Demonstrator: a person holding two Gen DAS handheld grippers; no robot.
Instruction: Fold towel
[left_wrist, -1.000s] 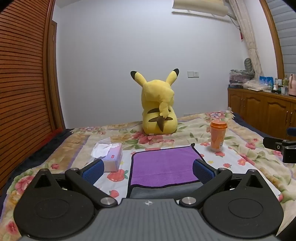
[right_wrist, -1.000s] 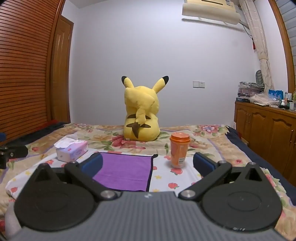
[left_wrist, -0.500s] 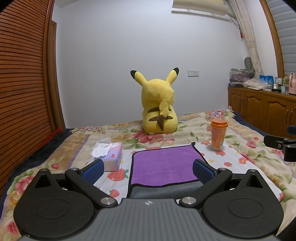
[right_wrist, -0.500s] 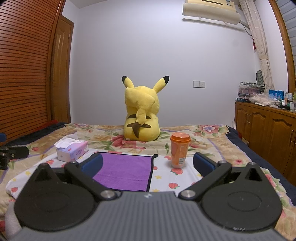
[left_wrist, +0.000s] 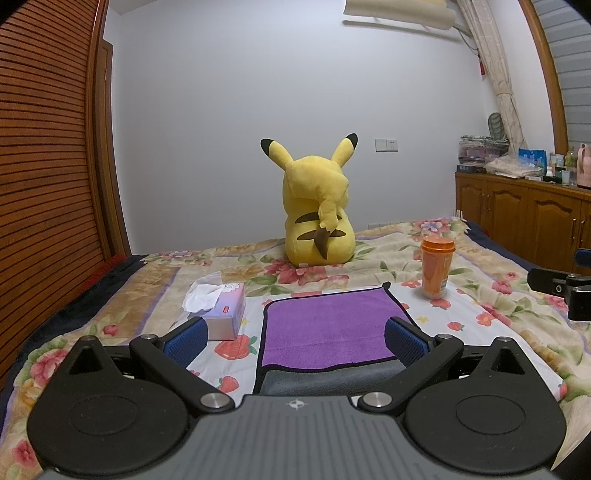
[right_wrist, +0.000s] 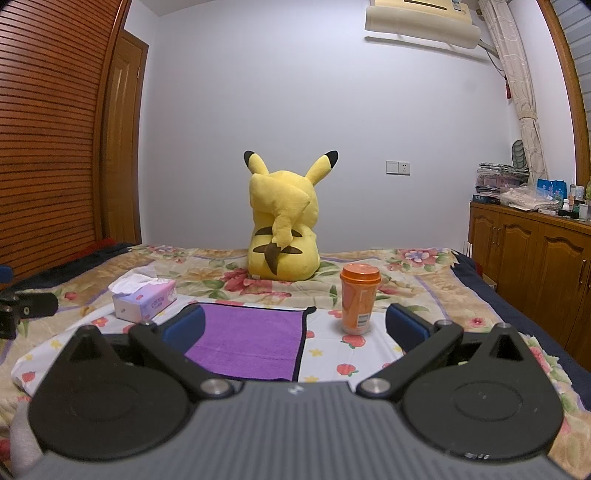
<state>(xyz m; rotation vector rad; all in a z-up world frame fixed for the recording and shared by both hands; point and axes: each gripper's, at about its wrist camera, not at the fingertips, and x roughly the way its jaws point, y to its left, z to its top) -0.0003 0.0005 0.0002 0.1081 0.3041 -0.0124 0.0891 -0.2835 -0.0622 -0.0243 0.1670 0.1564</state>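
Left wrist view: towel (left_wrist: 328, 325) is seen flat on the bed (left_wrist: 480, 306), dead ahead between the spread jaws of the left gripper (left_wrist: 293, 336), whereas it is offset left of the equally spread right gripper (right_wrist: 295, 325), so the left is judged nearer.

Both views are evenly lit by soft indoor light from above, slightly cool on the white wall (left_wrist: 221, 129), with no hard glare. Shadows are faint, only a weak one under the plush toy (left_wrist: 317, 206). Focus is sharp through the middle distance. Strong fisheye distortion bows the wooden wardrobe (right_wrist: 48, 129) and the curtain (right_wrist: 524, 92) at the edges, and the frame corners vignette to black
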